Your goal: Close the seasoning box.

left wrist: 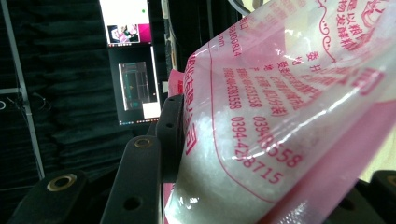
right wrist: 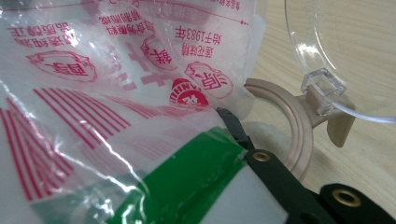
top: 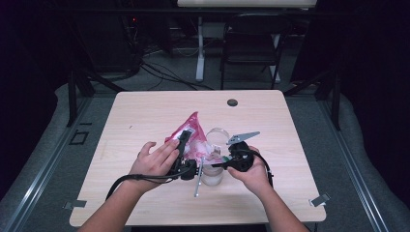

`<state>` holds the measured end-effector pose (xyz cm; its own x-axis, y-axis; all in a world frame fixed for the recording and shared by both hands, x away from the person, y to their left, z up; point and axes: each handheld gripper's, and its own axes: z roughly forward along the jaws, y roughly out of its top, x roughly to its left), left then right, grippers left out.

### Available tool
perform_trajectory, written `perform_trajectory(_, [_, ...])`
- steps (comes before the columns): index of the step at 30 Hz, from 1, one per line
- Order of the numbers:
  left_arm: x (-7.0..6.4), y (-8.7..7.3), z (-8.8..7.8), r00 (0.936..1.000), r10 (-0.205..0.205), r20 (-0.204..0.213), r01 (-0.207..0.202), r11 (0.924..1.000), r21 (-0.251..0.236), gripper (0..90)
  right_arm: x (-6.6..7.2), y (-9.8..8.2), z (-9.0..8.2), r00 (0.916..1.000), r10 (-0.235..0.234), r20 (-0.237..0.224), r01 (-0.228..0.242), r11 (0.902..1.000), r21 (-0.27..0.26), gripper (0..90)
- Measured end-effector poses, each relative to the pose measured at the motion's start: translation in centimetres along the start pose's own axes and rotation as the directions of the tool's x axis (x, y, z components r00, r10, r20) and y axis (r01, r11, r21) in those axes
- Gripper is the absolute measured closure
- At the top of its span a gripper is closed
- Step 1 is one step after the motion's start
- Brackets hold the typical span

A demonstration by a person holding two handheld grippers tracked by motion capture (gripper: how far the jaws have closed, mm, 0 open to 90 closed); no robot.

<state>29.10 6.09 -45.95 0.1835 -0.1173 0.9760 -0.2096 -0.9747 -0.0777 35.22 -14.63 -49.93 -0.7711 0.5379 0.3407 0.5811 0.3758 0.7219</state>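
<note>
Pink-printed plastic bag (top: 193, 133) of white granules tilted over a clear jar (top: 212, 169) mid-bench (top: 145, 111), left tool (top: 183, 154) clamped on its body, right tool (top: 227, 162) pinched shut on its corner

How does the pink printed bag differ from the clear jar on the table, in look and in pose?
The pink bag is soft, crinkled film with red print, while the clear jar is rigid and plain. The bag is held tilted above the jar by the left gripper and the right gripper; the jar stands upright on the table. The bag holds white grains; the jar's lid hangs open. Both are see-through.
</note>
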Motion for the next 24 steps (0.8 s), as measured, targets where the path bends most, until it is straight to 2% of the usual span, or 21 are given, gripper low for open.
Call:
perform_trajectory(4, [0.12,0.06,-0.01,1.0,-0.002,0.004,0.002,1.0,0.004,64.1,0.01,-0.03,0.03,1.0,0.002,-0.002,-0.002,1.0,-0.001,90.0])
perform_trajectory(5, [0.22,0.1,-0.05,0.9999,0.007,-0.007,-0.007,1.0,0.001,64.1,0.0,-0.02,-0.01,1.0,-0.001,-0.002,0.001,1.0,0.001,90.0])
perform_trajectory(7, [0.17,0.1,-0.08,1.0,-0.006,-0.002,0.006,1.0,0.001,64.1,0.04,-0.02,-0.03,1.0,0.0,-0.002,0.0,1.0,-0.002,90.0])
perform_trajectory(10, [0.23,0.18,-0.13,0.9999,0.0,-0.014,0.0,1.0,-0.003,64.1,0.02,-0.02,-0.06,1.0,0.001,-0.001,-0.001,1.0,-0.003,90.0])
perform_trajectory(15, [0.25,0.3,-0.2,1.0,-0.007,-0.005,0.007,1.0,0.0,64.0,0.02,-0.03,-0.08,1.0,0.006,0.0,-0.006,1.0,-0.006,90.0])
perform_trajectory(24, [0.45,0.52,-0.18,0.9998,0.007,-0.018,-0.007,1.0,-0.007,64.0,-0.07,-0.06,-0.15,1.0,0.009,-0.002,-0.009,0.9999,-0.006,90.0])
